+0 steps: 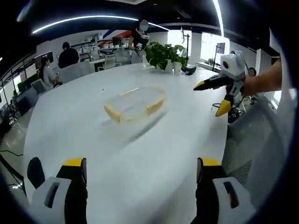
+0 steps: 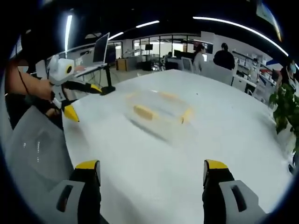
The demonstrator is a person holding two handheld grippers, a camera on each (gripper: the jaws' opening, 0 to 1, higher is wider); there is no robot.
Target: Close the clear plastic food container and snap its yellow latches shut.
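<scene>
Two yellow-tipped jaws of the left gripper (image 1: 141,169) rise wide apart at the foot of the left gripper view, holding nothing above a large white round table (image 1: 93,140); in the right gripper view the right gripper (image 2: 151,172) stands the same way, jaws spread and bare over the tabletop. Toward the middle of the table lies the clear plastic food container (image 1: 134,103), blurred, with yellow latches (image 1: 112,113) visible along its sides; whether its lid is fully seated cannot be told. It sits well apart from both grippers, touched by neither. The right gripper also appears at the right of the left gripper view, held in a person's hand (image 1: 254,85), its jaws parted in the air beside the table edge. A mesh office chair (image 1: 254,140) stands at the table's near rim. Beyond, a potted plant (image 1: 164,56) sits at the far edge, and seated people (image 1: 67,56) work at desks in the open office.
</scene>
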